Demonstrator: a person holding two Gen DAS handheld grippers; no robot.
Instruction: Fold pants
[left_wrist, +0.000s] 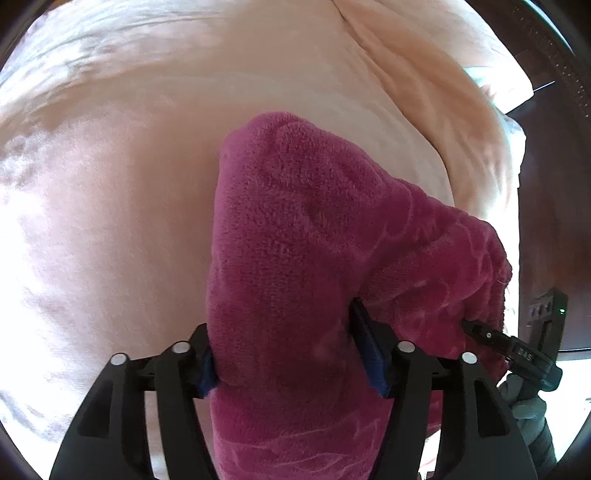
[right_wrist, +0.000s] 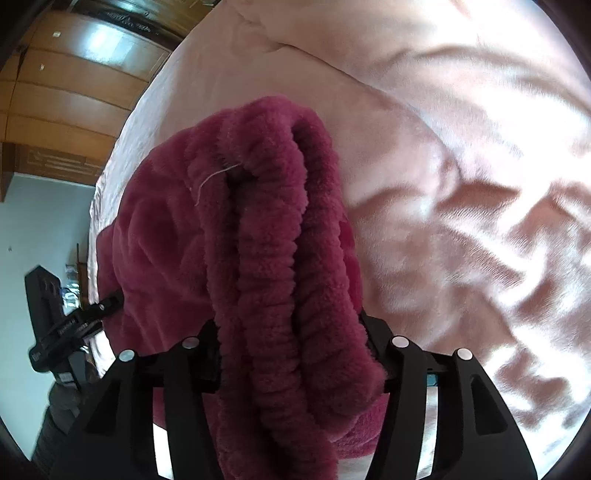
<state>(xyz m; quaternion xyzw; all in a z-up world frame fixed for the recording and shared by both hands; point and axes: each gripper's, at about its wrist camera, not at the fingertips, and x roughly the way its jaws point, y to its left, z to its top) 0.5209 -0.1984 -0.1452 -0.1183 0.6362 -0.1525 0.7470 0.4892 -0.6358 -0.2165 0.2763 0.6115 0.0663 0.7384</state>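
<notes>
The pants (left_wrist: 295, 258) are seen at frame centre over the bed (left_wrist: 110, 184), bunched between both sets of jaws. The left gripper (left_wrist: 291, 365) pinches a leg; the right gripper (right_wrist: 295, 354) pinches the waistband. Thick fleece could slip free if either grip loosens, spoiling the fold.

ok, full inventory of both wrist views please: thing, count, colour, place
pants: one, magenta fleece, bunched on the bed between both grippers; ribbed waistband in the right wrist view
bedcover: one, pale pink, wrinkled, under the pants
pillow: one, pale pink, at the far end of the bed
wardrobe: one, brown wood, beyond the bed, left in the right wrist view
loose thread: one, white, on the waistband
left gripper: one, black with blue pads, fabric between its fingers
right gripper: one, black, the waistband between its fingers
sleeve: one, grey, behind the right gripper
</notes>
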